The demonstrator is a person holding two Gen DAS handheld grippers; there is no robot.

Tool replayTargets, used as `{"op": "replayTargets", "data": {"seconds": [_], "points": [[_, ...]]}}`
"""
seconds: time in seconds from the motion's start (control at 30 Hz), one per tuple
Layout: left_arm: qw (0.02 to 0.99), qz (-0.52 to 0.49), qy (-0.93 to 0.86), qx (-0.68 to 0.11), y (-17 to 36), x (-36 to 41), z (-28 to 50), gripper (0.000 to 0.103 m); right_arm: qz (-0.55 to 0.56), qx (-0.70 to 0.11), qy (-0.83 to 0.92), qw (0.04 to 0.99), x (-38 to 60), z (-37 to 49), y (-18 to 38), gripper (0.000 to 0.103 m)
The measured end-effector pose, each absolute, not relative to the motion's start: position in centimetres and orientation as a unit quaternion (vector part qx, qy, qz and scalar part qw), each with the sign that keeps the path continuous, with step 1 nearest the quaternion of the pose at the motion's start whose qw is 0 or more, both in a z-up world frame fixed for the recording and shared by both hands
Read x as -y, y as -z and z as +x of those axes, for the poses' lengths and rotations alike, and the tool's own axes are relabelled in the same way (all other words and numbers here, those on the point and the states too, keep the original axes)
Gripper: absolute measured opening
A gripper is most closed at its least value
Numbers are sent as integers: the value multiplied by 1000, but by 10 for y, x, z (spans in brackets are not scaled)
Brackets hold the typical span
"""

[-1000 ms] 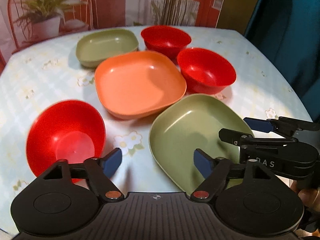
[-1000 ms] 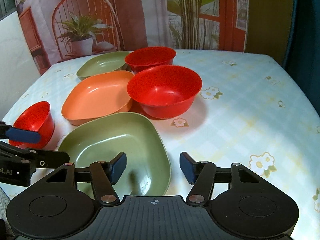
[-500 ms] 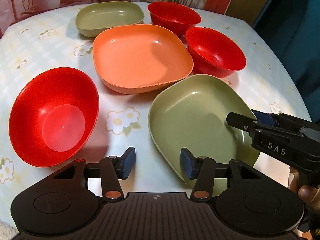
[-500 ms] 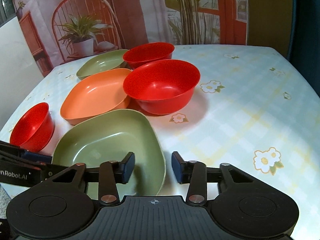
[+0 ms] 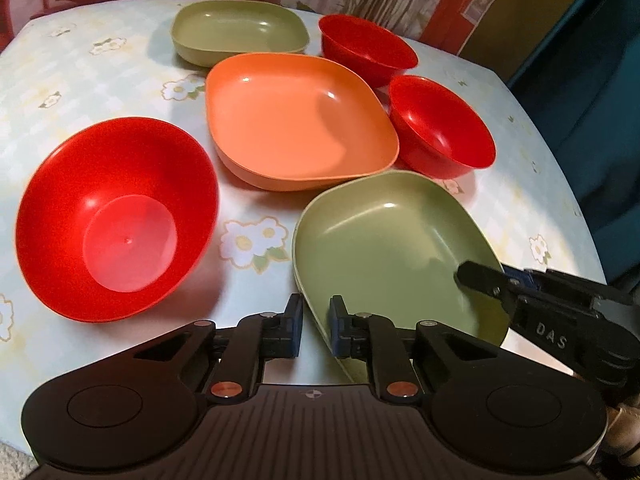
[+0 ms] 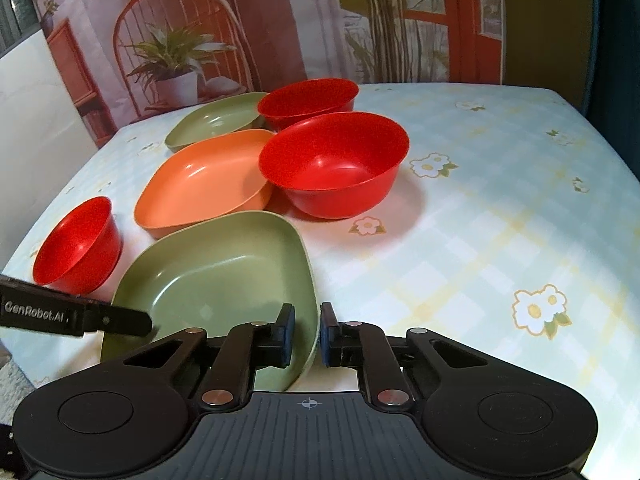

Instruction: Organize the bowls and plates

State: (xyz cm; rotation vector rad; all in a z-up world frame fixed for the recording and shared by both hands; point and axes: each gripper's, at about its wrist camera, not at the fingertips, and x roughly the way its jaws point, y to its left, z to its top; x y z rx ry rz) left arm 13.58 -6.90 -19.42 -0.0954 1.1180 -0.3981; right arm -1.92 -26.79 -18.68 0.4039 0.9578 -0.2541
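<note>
The near green plate (image 5: 384,248) (image 6: 224,276) lies at the table's front. My left gripper (image 5: 316,326) is shut on its left rim. My right gripper (image 6: 307,334) is shut on its right rim and also shows in the left wrist view (image 5: 500,280). Behind the green plate lies an orange plate (image 5: 296,120) (image 6: 208,176), then a second green plate (image 5: 240,32) (image 6: 216,120). Three red bowls stand around: one at the left (image 5: 116,216) (image 6: 76,244), one right of the orange plate (image 5: 440,128) (image 6: 336,164), one at the back (image 5: 368,48) (image 6: 308,98).
The table (image 6: 480,208) has a pale checked flower cloth, with bare cloth to the right of the dishes. Its right edge drops off near a dark blue surface (image 5: 592,80). A printed backdrop with a chair and plants (image 6: 180,52) hangs behind the table.
Both grippers have closed from open onto opposite rims of the near green plate. The left gripper moved forward and right to the plate's rim.
</note>
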Motion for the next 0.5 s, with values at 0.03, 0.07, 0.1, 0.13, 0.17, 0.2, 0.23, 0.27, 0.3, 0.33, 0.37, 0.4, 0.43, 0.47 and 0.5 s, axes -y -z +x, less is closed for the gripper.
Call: {"op": "replayTargets", "data": {"seconds": [0.03,0.07,0.1,0.13,0.17,0.2,0.23,0.27,0.3,0.33,0.37,0.4,0.43,0.47,0.5], "points": [[830,-45,187,-524,194,68,135,15,193,-458,118,860,267,-19,186,11],[832,-44,186,-521,193,67,136,15,193,-459,116,859,266,-20,186,11],[834,-43,186,-518,191,66,136,15,194,-460,114,859,265,-20,185,11],[835,-43,186,-516,190,66,135,15,194,-461,112,858,265,-20,184,11],[836,-43,186,-514,190,65,135,15,195,-462,110,858,264,-21,184,11],[838,-43,186,-512,188,65,134,15,195,-462,109,858,263,-21,182,11],[839,-43,186,-510,188,62,133,15,194,-463,107,858,263,-21,181,11],[840,-44,187,-507,187,62,133,15,193,-463,106,859,262,-22,180,11],[842,-44,188,-504,185,60,132,15,193,-462,104,859,261,-22,178,11],[844,-43,189,-501,184,60,132,15,193,-462,103,859,260,-23,176,11],[846,-42,190,-497,182,59,131,15,193,-461,102,860,260,-23,174,11],[848,-41,192,-492,180,59,131,15,194,-461,101,860,259,-23,172,11],[850,-38,193,-488,179,58,131,15,194,-460,100,861,258,-23,170,11],[852,-36,195,-485,178,58,131,15,194,-459,100,861,258,-24,169,11],[853,-34,197,-482,176,57,132,15,194,-458,99,862,257,-24,167,11]]}}
